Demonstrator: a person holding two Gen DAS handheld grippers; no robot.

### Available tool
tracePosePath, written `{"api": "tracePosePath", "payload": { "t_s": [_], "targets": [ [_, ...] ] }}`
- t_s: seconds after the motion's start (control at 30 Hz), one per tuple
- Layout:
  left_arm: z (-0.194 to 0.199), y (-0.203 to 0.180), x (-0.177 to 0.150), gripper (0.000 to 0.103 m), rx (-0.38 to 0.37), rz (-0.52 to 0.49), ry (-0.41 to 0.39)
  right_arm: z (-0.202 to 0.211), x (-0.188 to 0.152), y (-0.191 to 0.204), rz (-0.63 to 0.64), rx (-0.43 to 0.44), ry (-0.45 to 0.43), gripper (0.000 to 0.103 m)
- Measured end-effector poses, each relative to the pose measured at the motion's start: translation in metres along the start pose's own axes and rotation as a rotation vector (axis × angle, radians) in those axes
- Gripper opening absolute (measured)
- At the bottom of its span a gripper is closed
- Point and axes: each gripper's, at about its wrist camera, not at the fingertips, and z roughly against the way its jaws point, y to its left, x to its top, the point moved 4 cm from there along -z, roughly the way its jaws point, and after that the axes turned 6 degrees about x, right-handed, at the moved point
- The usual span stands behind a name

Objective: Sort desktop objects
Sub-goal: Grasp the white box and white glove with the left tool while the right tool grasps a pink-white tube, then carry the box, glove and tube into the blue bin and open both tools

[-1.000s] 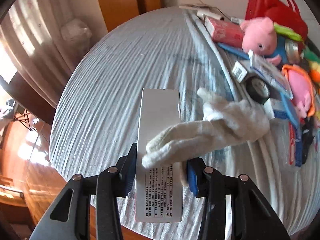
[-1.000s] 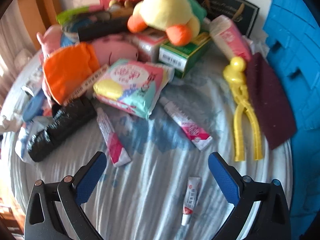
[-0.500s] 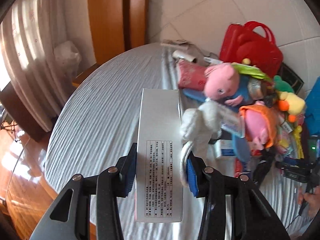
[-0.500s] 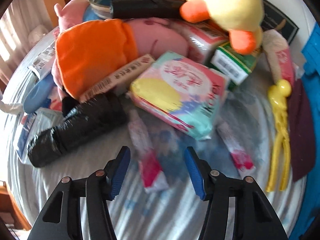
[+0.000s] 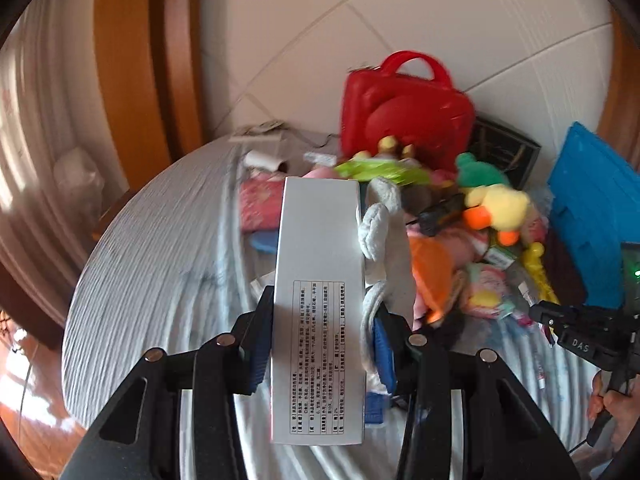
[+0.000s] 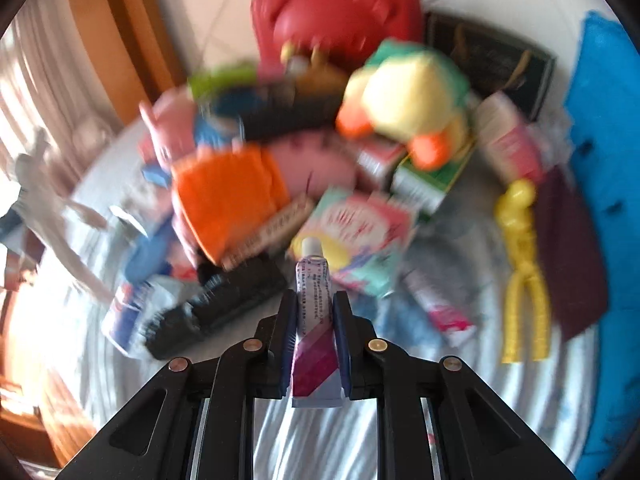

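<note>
The tube (image 6: 316, 312) of cream, 1 of the desktop objects being sorted, sat clamped lengthwise in the right gripper (image 6: 315, 316), cap pointing forward and its crimped tail back toward the handle, clear of the striped cloth on the table (image 6: 460, 420). Gripping it across the flat middle probably kept it from slipping or twisting. The left gripper (image 5: 318, 344) was clenched on 2 things at once: a long white box (image 5: 320, 280) held by its sides, and a pale glove (image 5: 380, 240) pinched between the box and 1 pad, seemingly caught up with it rather than chosen.

Outward lay the heap toward the table's far edge: a yellow plush duck (image 6: 412, 96), an orange and pink plush (image 6: 248, 188), a red case (image 6: 340, 12) against the wall, yellow tongs (image 6: 520, 272) toward the right edge beside a blue crate (image 6: 608, 200).

Only the left wrist view showed the box, the bare left stretch of table, and the other gripper with the person's hand (image 5: 612, 404). Only the right view, though blurred, showed the tube.
</note>
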Motion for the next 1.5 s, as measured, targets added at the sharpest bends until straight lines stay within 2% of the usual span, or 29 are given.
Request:
{"api": "tracePosePath", "payload": {
  "t_s": [0.27, 0.5, 0.77, 0.93, 1.1, 1.3, 1.5],
  "targets": [
    [0.038, -0.092, 0.049, 0.042, -0.172, -0.098, -0.116, 0.132, 0.029, -0.038, -0.086, -0.084, -0.234, 0.018],
    [0.089, -0.193, 0.097, 0.042, -0.328, -0.183, -0.236, 0.263, 0.041, -0.08, -0.15, -0.234, -0.427, 0.018],
    [0.172, -0.336, 0.145, 0.042, -0.555, -0.273, -0.361, 0.395, 0.038, -0.155, -0.223, -0.395, -0.542, 0.018],
    [0.214, -0.433, 0.153, 0.042, -0.65, -0.342, -0.366, 0.438, 0.023, -0.22, -0.286, -0.47, -0.514, 0.018],
    [0.222, -0.524, 0.141, 0.042, -0.673, -0.418, -0.29, 0.45, 0.004, -0.281, -0.32, -0.522, -0.42, 0.018],
    [0.186, -0.616, 0.107, 0.042, -0.596, -0.56, -0.121, 0.439, -0.018, -0.352, -0.355, -0.538, -0.271, 0.018],
    [0.146, -0.661, 0.08, 0.042, -0.538, -0.633, 0.054, 0.409, -0.028, -0.396, -0.383, -0.477, -0.122, 0.018]
  ]
}}
